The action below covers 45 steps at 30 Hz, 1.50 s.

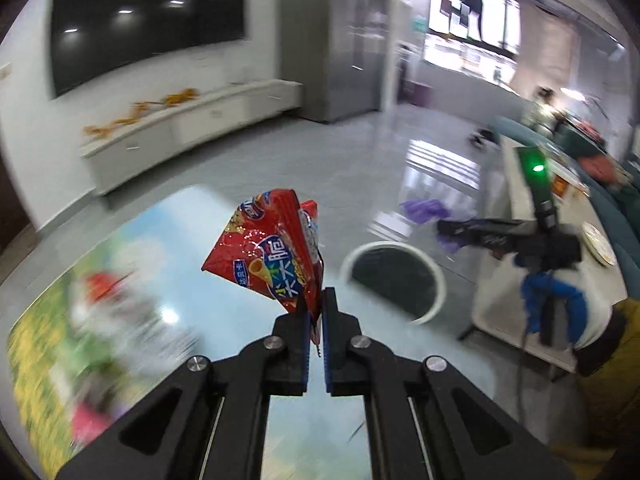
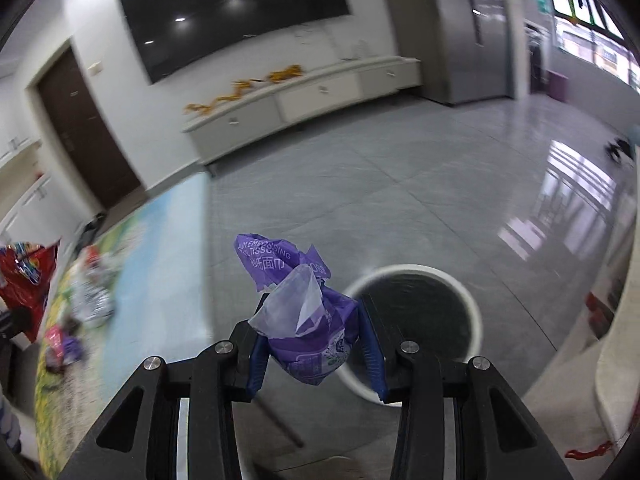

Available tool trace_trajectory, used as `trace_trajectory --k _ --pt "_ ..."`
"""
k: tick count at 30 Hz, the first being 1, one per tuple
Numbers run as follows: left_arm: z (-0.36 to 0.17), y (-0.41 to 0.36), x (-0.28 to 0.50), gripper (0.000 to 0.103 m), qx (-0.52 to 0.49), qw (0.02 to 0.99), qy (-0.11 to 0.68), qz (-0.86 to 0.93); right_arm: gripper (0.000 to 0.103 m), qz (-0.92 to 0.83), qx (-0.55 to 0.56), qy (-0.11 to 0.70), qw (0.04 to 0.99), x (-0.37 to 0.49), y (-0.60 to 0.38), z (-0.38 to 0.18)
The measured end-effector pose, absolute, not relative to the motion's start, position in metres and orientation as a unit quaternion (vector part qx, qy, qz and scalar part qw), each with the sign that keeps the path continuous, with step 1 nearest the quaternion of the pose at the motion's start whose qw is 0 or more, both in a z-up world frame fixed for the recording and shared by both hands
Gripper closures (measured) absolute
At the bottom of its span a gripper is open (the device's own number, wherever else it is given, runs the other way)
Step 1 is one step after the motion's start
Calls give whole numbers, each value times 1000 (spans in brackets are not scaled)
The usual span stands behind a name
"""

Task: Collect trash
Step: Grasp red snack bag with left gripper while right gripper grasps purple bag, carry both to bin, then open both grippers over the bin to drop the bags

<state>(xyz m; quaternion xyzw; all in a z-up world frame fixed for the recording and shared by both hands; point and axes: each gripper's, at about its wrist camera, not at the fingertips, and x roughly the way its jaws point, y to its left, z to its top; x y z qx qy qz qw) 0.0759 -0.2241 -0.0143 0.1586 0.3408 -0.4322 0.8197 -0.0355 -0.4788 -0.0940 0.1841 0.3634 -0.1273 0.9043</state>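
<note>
My left gripper (image 1: 316, 300) is shut on the edge of a red snack bag (image 1: 268, 252) and holds it up above the picture-printed table (image 1: 180, 240). My right gripper (image 2: 312, 316) is shut on a crumpled purple tissue wrapper (image 2: 308, 320), held above the near left rim of the white bin. The round white bin (image 2: 416, 320) with a dark liner stands on the floor beside the table; it also shows in the left wrist view (image 1: 396, 276). In the left wrist view the right gripper (image 1: 452, 228) with the purple wrapper (image 1: 424, 210) hangs beyond the bin. The red bag shows at the left edge of the right wrist view (image 2: 24, 276).
More wrappers (image 2: 84, 300) lie blurred on the table (image 2: 140, 248). A white side table (image 1: 520, 240) with a plate (image 1: 598, 242) stands right of the bin. A low white cabinet (image 2: 300, 96) runs along the far wall under a dark screen (image 2: 236, 12). Grey tiled floor (image 2: 380, 192) lies between.
</note>
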Motion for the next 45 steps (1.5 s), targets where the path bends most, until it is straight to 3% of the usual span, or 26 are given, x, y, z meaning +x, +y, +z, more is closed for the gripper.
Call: trace_trajectory --k 8,12,14,16,17,21,27,32,40,45 --pt "-59 -369 80 95 206 754 384 -491 64 -169 227 407 868 -20 -556 -162" --pt "-78 -407 92 94 201 746 397 -495 58 -182 235 422 856 -7 -585 -189" --pt "-84 -424 101 86 191 741 407 -498 57 -191 235 430 851 -3 -595 -198" --pt "-92 -436 110 63 182 740 413 -498 52 -201 235 437 845 -2 -599 -204" --pt "-93 -439 111 59 177 741 413 -498 49 -206 235 438 843 -4 -601 -205" --pt "-87 -436 113 56 156 743 406 -509 49 -220 238 438 839 -15 -604 -198" --pt "-51 -391 98 56 122 774 354 -511 49 -212 233 414 854 -30 -587 -163" --pt "-21 -329 72 56 121 789 327 -506 49 -178 213 367 888 -39 -541 -102" --pt "8 -187 56 56 119 848 285 -431 49 -83 145 307 937 -36 -423 -10" --pt "-4 -80 68 56 94 891 292 -335 49 1 107 317 943 -9 -345 7"
